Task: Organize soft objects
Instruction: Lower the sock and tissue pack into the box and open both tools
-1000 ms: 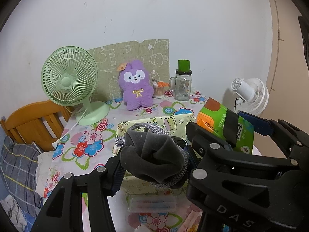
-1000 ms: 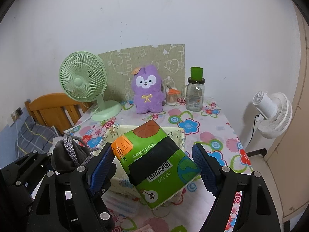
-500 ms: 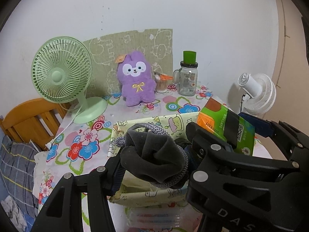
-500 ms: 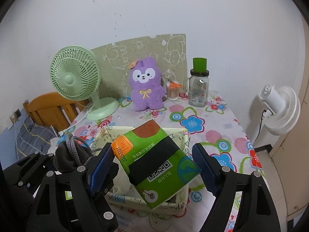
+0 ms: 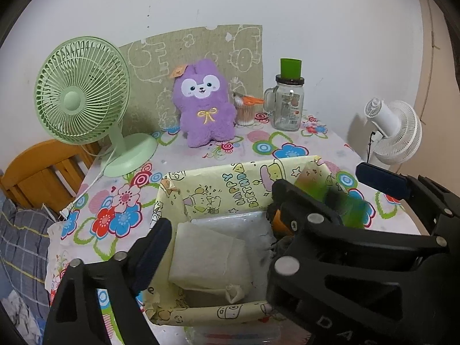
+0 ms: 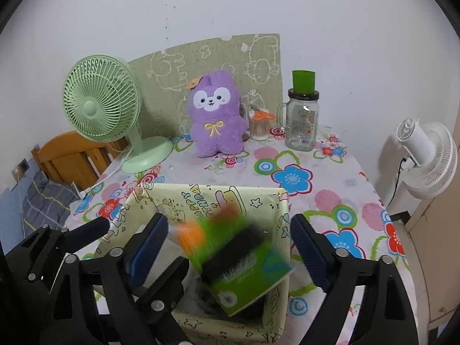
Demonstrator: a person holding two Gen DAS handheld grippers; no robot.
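Readable lettering on the box and one gripper

The yellow paper-lined box (image 5: 230, 187) carried the words "HAPPY BIRTHDAY" on its inner far wall, printed among cartoon drawings and seen upside down from the left wrist camera; the right wrist view showed only part of it. The black body of the right gripper (image 5: 339, 325) bore raised letters "DAS" near the picture's lower edge. Print on the green tissue pack (image 6: 244, 267) and the glass jar's label (image 5: 289, 106) was too blurred to read.
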